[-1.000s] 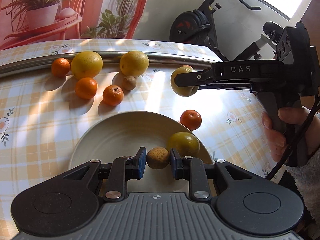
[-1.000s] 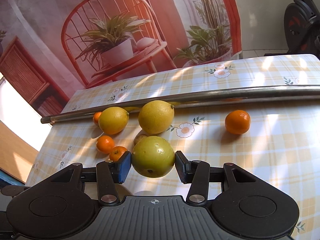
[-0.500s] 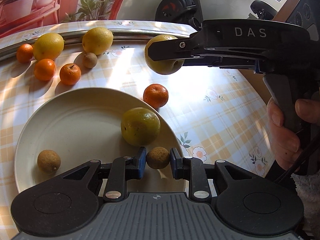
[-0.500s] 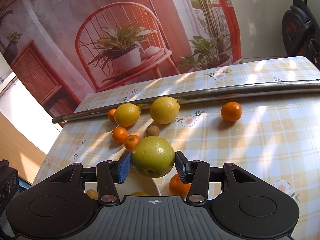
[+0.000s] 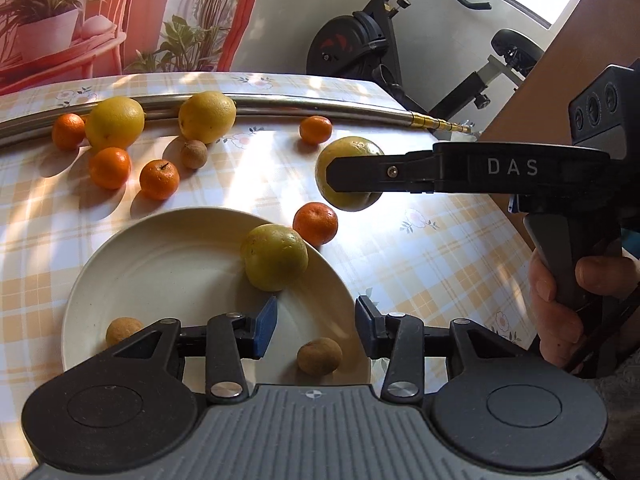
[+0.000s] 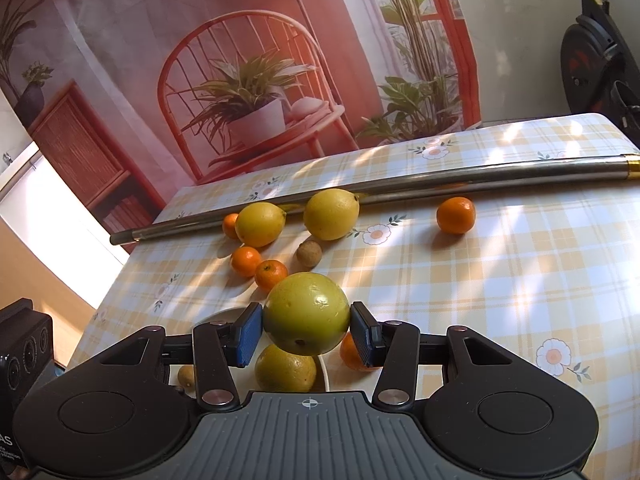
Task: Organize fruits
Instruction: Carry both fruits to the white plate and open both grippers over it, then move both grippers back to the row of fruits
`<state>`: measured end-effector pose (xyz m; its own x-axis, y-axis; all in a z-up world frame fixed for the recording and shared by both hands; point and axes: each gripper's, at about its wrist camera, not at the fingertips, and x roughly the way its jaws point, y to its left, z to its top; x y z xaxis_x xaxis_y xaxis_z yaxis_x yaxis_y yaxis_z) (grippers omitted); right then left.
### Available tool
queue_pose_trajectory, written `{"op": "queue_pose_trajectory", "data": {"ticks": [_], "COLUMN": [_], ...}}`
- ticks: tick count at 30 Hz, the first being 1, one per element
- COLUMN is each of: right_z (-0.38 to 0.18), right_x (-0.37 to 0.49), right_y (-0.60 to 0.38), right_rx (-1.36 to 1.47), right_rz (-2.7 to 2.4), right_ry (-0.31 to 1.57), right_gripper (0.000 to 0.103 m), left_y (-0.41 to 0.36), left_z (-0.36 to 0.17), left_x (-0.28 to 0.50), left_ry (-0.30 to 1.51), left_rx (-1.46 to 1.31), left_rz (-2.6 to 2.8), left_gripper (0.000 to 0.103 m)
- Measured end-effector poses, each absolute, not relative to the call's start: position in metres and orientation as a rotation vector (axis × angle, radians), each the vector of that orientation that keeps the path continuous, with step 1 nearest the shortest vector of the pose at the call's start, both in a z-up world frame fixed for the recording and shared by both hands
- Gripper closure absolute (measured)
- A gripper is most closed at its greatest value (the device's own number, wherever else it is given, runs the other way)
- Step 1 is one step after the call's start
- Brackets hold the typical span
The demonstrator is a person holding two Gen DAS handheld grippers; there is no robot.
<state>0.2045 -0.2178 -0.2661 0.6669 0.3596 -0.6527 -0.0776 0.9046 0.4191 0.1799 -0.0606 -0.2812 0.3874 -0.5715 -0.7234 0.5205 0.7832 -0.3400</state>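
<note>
From the left wrist camera, the left gripper [image 5: 316, 326] has its blue-padded jaws spread wide with nothing between them, poised over the near edge of the cream plate [image 5: 160, 264]. A small brown fruit [image 5: 319, 357] lies on the plate just below the gap, a second brown fruit [image 5: 123, 330] sits at the plate's 8 o'clock, and a yellow-green fruit [image 5: 276, 257] rests at about 2 o'clock, right on the rim. A tangerine [image 5: 315, 223] lies on the checked tablecloth [image 5: 420, 264] just beyond that rim. Further off, toward 11 o'clock, are two lemons [image 5: 114, 122] [image 5: 207, 117], several more tangerines and another small brown fruit [image 5: 193, 154], all near a metal rod [image 5: 280, 103] lying across the table. At 2 o'clock the right gripper [image 5: 352, 174] comes in from the side, closed on a green fruit [image 5: 348, 152] held clear of the table (a hand [image 5: 560, 312] grips its handle). From the right wrist camera, the right gripper [image 6: 306, 330] has both blue pads pressed against the green fruit [image 6: 306, 312], which hangs above the plate's edge; the yellow-green fruit [image 6: 285, 368] shows directly beneath it, and a tangerine [image 6: 351, 354] peeks out beside the right-hand pad. At 12 o'clock lie the lemons [image 6: 260, 224] [image 6: 331, 214], with a lone tangerine [image 6: 456, 215] at 1 o'clock just short of the rod [image 6: 440, 182].
</note>
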Motion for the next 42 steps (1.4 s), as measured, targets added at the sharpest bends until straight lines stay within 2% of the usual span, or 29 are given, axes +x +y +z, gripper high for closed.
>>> {"op": "queue_pose_trajectory", "data": {"ticks": [8,17,28,42], "right_z": [-0.263,-0.279,-0.312,-0.295], "right_x": [0.205,0.230,0.260,0.255], "right_y": [-0.188,-0.102,-0.057,-0.080], "right_rx": [0.321,0.168,0.119,0.205], "right_rz": [0.305,0.422,0.401,0.397], "right_ry": [0.833,0.914,0.999,0.924], "right_gripper": [0.059,0.059,0.059,0.058], "left_y": [0.011,0.057,0.078,0.070], "left_z": [-0.241,-0.236,-0.252,-0.253], "left_x": [0.181,0.185,0.182,0.191], "left_ry": [0.785,0.751,0.755,0.751], "left_rx": [-0.091,-0.101,-0.177,-0.179], "left_rz": [-0.390,-0.176,-0.164,-0.187], "left_gripper": [0.058,0.058,0.058,0.058]}}
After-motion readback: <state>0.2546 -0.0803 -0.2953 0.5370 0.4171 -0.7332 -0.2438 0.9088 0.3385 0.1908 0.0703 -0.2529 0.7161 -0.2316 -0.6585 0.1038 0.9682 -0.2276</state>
